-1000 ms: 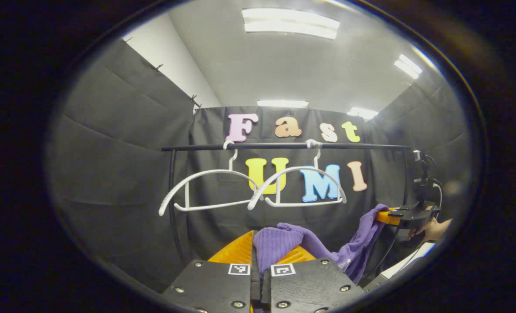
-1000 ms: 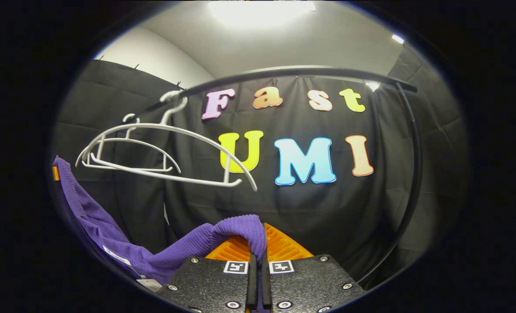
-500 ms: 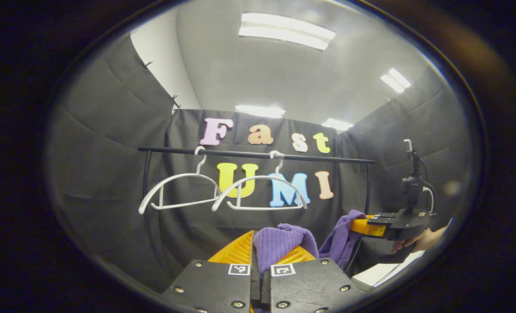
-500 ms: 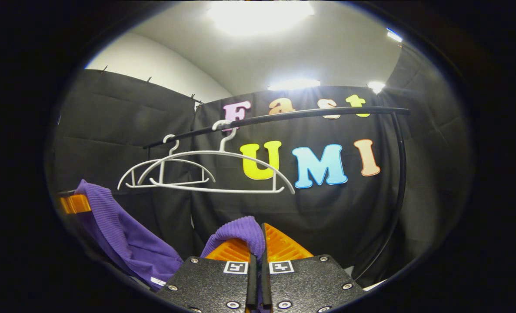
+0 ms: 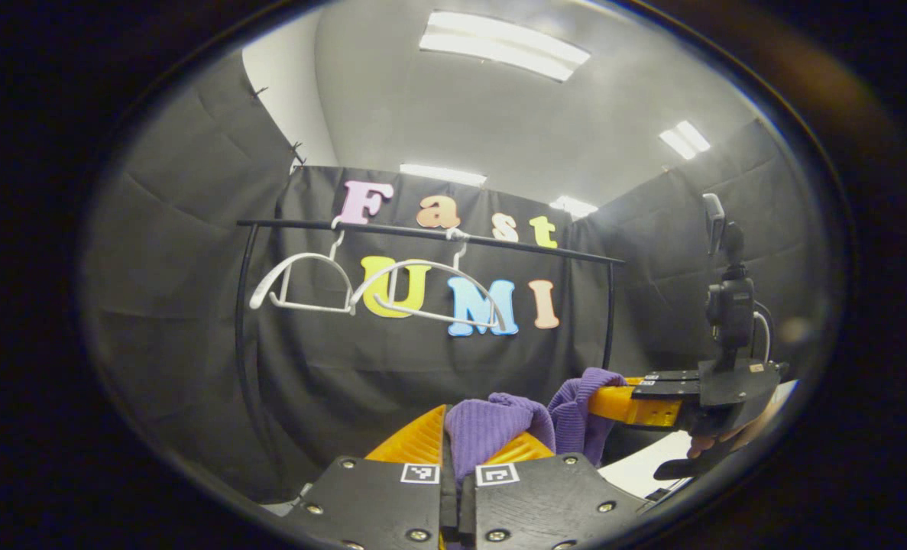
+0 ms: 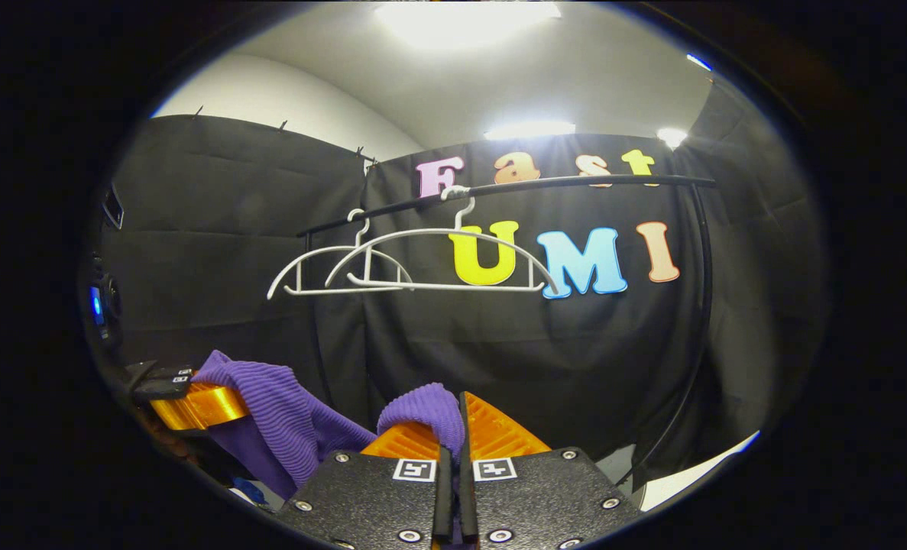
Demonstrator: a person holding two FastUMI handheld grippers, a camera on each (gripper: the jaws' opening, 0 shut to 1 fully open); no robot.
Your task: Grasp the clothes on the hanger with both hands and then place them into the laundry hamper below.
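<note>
A purple ribbed garment (image 5: 499, 428) is off the hangers and hangs between my two grippers. My left gripper (image 5: 453, 439) is shut on one bunched end of it. In the left gripper view the right gripper (image 5: 613, 401) sits at the right, held by a hand (image 5: 728, 439), with purple cloth (image 5: 583, 393) draped over its orange fingers. My right gripper (image 6: 459, 428) is shut on the other end of the garment (image 6: 422, 409); the cloth sags leftward to the left gripper (image 6: 193, 405). Two bare white hangers (image 5: 392, 286) (image 6: 415, 263) hang on the black rail (image 6: 575, 183). The hamper is hidden.
The black rack's upright posts (image 5: 241, 344) (image 6: 704, 321) stand at each side in front of the black cloth wall. A white surface edge (image 6: 690, 477) (image 5: 652, 470) shows low at the right.
Both grippers have drawn back from the rail and come closer together, carrying the purple garment; the hangers look smaller and farther, and the nearer one swings.
</note>
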